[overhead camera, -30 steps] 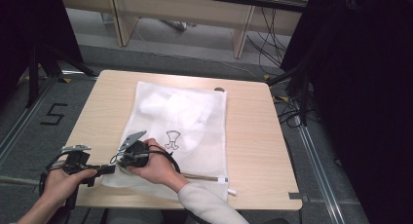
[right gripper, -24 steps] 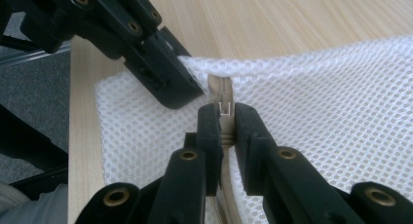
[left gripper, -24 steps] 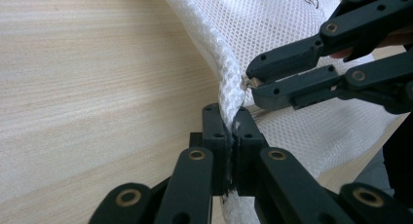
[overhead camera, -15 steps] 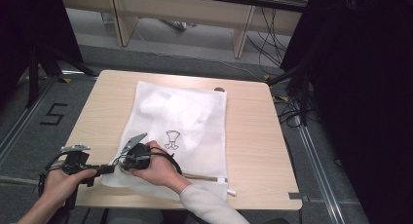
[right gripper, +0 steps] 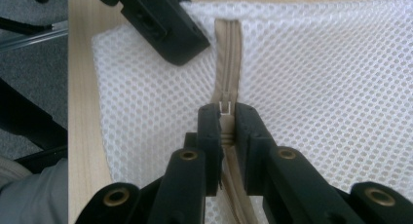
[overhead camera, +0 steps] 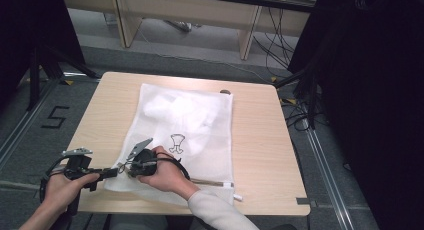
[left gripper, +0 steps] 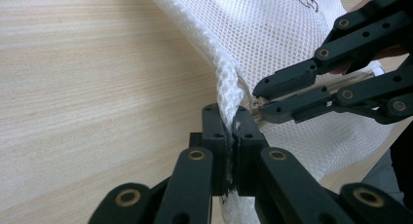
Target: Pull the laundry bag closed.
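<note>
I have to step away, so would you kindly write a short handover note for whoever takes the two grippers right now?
Left gripper: shut on the near-left corner of the white mesh bag, lifting its edge a little.
Right gripper: shut on the zipper pull of the beige zipper, close beside the left gripper.
The bag lies flat on the wooden table, with white contents inside at its far end.
Done: both grips are set.
Left: probably draw the pull along the zipper while the left gripper keeps the corner steady.

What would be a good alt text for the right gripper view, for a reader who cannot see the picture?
The right hand-held gripper is shut on the zipper pull of a white mesh laundry bag, whose beige zipper runs up the middle. The bag lies on a light wooden table, and the left hand-held gripper reaches in at the upper left.
</note>
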{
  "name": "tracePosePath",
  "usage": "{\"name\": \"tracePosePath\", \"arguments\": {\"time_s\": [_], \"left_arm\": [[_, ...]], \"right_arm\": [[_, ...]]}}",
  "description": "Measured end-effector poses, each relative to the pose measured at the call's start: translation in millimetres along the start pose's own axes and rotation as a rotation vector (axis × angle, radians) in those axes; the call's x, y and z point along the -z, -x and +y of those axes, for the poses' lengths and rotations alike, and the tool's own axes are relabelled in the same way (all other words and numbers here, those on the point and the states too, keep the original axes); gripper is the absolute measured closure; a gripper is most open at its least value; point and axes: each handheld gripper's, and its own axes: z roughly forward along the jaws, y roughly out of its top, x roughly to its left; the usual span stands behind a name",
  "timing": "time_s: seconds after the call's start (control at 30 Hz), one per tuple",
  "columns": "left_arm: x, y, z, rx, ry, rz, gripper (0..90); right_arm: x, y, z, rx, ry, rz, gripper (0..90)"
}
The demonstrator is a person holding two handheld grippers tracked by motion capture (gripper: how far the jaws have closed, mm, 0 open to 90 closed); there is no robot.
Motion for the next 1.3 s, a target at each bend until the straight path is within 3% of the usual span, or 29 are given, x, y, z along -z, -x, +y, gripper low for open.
{"name": "tracePosePath", "arguments": {"time_s": [0.07, 0.43, 0.97, 1.1, 1.17, 1.3], "left_arm": [[-0.5, 0.9, 0.3, -0.008, 0.000, 0.004, 86.1], [-0.6, 5.2, 1.6, -0.052, -0.004, 0.044, 86.0], [-1.9, 5.5, 1.7, -0.048, -0.005, 0.054, 85.9], [-2.1, 5.4, 1.9, -0.049, -0.009, 0.052, 85.8], [-2.8, 6.0, 1.9, -0.051, -0.007, 0.054, 85.9], [-2.7, 5.8, 1.8, -0.051, -0.007, 0.051, 85.9]], "right_arm": [[0.7, -0.6, -1.2, -0.016, 0.006, 0.003, 82.5], [7.4, 0.4, -5.4, 0.009, -0.030, -0.004, 82.5], [17.8, 5.1, -15.8, 0.015, -0.050, -0.008, 82.5], [21.8, 6.8, -19.6, -0.006, -0.052, -0.008, 82.5], [21.7, 8.6, -21.0, 0.015, -0.040, -0.002, 82.5], [22.5, 7.3, -22.6, -0.016, -0.041, -0.004, 82.5]]}}
